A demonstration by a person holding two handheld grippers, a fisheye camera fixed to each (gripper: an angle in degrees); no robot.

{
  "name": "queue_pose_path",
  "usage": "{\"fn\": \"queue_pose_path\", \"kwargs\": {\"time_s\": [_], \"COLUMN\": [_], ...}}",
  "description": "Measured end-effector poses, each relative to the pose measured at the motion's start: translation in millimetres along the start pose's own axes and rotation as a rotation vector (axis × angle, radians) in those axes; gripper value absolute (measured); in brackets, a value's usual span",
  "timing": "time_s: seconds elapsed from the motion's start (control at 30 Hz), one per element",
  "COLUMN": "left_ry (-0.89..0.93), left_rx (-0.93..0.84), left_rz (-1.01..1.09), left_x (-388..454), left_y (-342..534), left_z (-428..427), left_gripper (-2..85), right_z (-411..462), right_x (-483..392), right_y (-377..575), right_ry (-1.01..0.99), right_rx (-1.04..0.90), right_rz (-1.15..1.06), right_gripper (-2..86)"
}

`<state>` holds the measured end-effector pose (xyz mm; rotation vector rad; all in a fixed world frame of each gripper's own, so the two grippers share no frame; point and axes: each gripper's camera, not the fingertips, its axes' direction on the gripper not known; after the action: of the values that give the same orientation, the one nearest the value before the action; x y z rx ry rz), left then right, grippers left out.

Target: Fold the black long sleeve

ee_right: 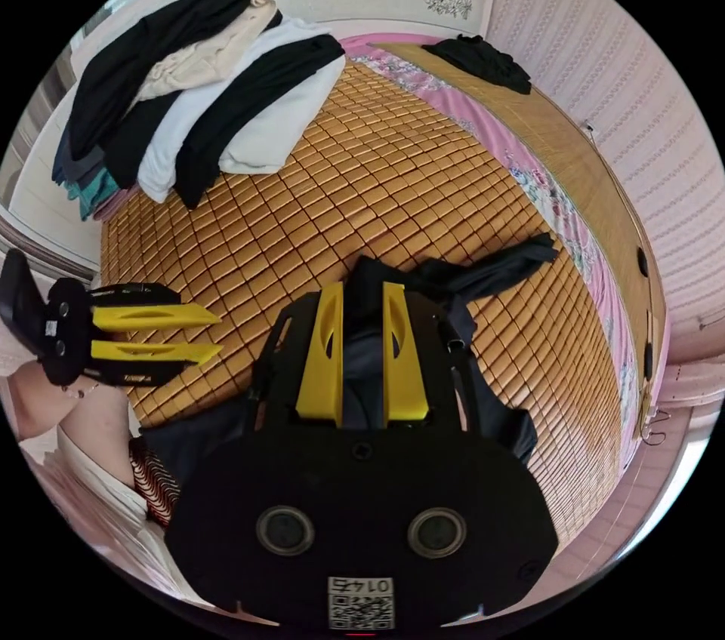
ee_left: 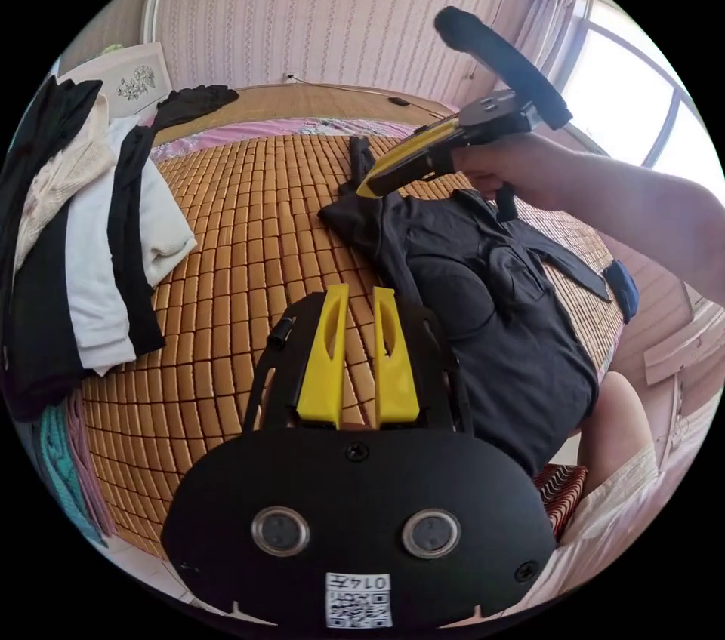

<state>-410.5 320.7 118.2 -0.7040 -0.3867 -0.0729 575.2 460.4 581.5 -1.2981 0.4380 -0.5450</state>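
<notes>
**Black long sleeve bunched on a bamboo-mat bed**

The black long sleeve (ee_left: 483,308) lay crumpled on the bed (ee_left: 249,217). The left hand-held gripper (ee_left: 361,293) hovered released over bare mat. The right hand-held gripper (ee_right: 361,293) hung above the garment, jaws parted, seemingly gripping nothing. Piled clothes (ee_right: 204,89) sat well apart.

The left gripper view looks from low over the woven bamboo mat (ee_left: 249,217) on the bed, facing the striped wall and bright window, with the pile of black and white folded clothes (ee_left: 91,232) off to one side. The right gripper view hangs higher over the same mat (ee_right: 362,172), facing the headboard and that pile (ee_right: 211,96). Both views share the mat and pile.
</notes>
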Motion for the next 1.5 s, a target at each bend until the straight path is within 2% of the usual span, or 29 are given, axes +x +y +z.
{"fn": "queue_pose_path", "kwargs": {"time_s": [0.13,0.27,0.43,0.53,0.7,0.83,0.97,1.07,1.17,1.23,1.33,1.4,1.5], "left_ry": [0.042,0.053,0.085,0.065,0.082,0.123,0.042,0.082,0.083,0.095,0.005,-0.071,-0.070], "left_rx": [0.009,0.015,0.047,0.047,-0.011,-0.074,-0.115,-0.174,-0.231,-0.213,-0.126,-0.022,0.086], "left_rz": [-0.038,-0.067,-0.074,-0.040,0.047,0.075,0.139,0.096,0.057,0.025,0.012,0.035,0.021], "left_x": [-10,-17,-22,-15,10,35,68,80,83,79,72,68,68], "left_y": [-11,-10,-22,-45,-120,-168,-202,-214,-215,-214,-201,-173,-115], "left_z": [-5,-16,-28,-30,-5,18,46,68,78,67,18,-50,-147], "left_gripper": [7.0,6.5,5.9,5.3,5.4,4.2,5.5,6.1,3.2,1.3,0.1,0.1,-0.1], "right_z": [75,74,8,-5,17,35,45,48,45,40,34,30,32], "right_x": [12,46,115,145,178,198,210,221,236,245,247,245,228], "right_y": [-22,-4,107,179,244,261,267,270,265,256,239,227,200], "right_ry": [0.019,-0.022,-0.076,-0.072,-0.083,-0.108,-0.112,-0.114,-0.112,-0.109,-0.094,-0.116,-0.180], "right_rx": [-0.142,-0.075,0.179,0.213,0.162,0.173,0.180,0.181,0.181,0.204,0.243,0.282,0.327], "right_rz": [0.020,0.078,0.192,0.269,0.330,0.346,0.354,0.361,0.361,0.336,0.292,0.263,0.172], "right_gripper": [8.8,0.9,-0.5,-0.3,0.1,0.2,0.2,0.2,0.1,0.1,0.1,0.1,0.1]}}
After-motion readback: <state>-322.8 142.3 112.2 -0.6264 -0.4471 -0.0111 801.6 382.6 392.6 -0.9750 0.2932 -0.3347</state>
